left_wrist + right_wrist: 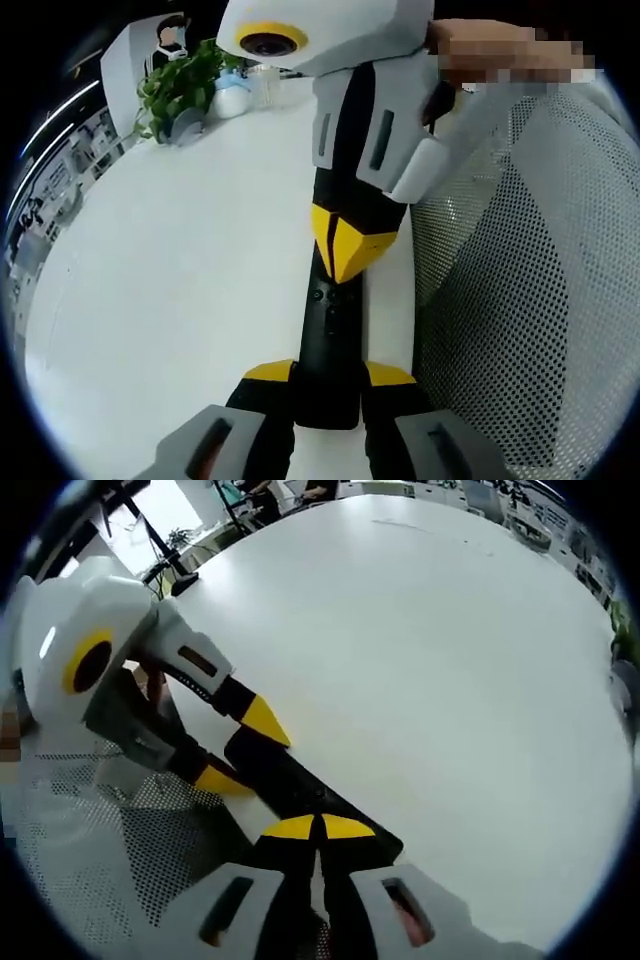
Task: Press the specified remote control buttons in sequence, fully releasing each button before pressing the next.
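A slim black remote [326, 325] lies lengthwise near the white table's edge. My left gripper [328, 373] is shut on its near end, one yellow tip on each side. My right gripper [346, 250] comes down from above with its yellow tips closed together, touching the remote's upper face. In the right gripper view, my right gripper [320, 827] has its tips pressed together on the remote [285, 778]. The left gripper [240, 750] clamps the far end from the left. The buttons under the tips are hidden.
The white table [180, 260] stretches away to the left. A potted plant [180, 85] and a small pale object [232, 98] stand at its far edge. A grey mesh chair [540, 280] sits close against the table edge beside the remote.
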{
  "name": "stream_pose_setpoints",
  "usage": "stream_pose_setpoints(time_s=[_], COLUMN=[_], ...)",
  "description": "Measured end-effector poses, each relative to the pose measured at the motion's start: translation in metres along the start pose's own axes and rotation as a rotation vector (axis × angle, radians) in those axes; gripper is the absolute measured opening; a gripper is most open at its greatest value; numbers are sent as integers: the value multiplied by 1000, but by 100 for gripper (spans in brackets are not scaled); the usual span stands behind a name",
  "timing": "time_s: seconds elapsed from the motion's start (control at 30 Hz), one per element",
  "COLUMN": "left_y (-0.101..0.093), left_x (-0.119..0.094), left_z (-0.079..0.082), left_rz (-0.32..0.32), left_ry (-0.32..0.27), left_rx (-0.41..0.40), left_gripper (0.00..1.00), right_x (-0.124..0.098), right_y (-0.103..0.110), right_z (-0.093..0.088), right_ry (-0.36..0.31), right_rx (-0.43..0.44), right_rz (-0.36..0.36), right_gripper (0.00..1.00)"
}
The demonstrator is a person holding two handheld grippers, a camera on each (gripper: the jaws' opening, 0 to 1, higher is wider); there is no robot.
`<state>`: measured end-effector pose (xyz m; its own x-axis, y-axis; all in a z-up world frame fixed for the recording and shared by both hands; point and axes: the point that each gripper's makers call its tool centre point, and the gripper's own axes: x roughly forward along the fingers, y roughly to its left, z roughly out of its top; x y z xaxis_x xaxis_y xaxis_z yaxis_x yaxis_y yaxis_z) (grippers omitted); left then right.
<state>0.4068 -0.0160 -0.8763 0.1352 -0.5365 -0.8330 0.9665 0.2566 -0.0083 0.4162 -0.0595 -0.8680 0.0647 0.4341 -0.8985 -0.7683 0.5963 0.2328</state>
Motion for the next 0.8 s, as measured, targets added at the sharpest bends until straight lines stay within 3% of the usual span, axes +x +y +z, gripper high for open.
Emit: stream_pose_setpoints(time_s=[0.2,0.8], left_y=[0,0], left_x=[0,0], left_z=[0,0], left_rz=[1,6], left_ry=[0,-5], left_rx=[0,-2], left_gripper=[25,25], right_x=[0,-1], right_y=[0,-1], right_z=[0,0], right_ry=[8,5], right_rx=[-63,-85], right_rz=[-30,-20], right_gripper=[0,0])
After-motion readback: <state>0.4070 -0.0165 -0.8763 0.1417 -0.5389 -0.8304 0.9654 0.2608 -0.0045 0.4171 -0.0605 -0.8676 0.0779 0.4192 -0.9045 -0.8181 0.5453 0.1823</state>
